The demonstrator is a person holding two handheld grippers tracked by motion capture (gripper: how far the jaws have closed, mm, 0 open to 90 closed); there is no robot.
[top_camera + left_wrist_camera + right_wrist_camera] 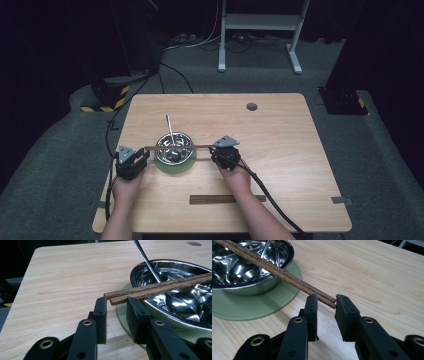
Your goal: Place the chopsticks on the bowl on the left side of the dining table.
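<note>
A pair of brown wooden chopsticks (177, 147) lies level across the top of a steel bowl (161, 154), which stands on a green plate (175, 167). My left gripper (142, 154) is shut on the pair's left ends. In the left gripper view the stick tips (117, 298) fill the gap between the pads of that gripper (117, 302). My right gripper (216, 151) is shut on the other ends, and in the right gripper view the chopsticks (274, 271) run from that gripper (327, 301) over the bowl (249, 288). A metal spoon (169, 127) leans in the bowl.
A dark wooden strip (225, 199) lies near the table's front edge, under the right forearm. A grey grommet (251, 106) sits at the back right of the wooden table (280, 145). Cables trail from both grippers over the front edge.
</note>
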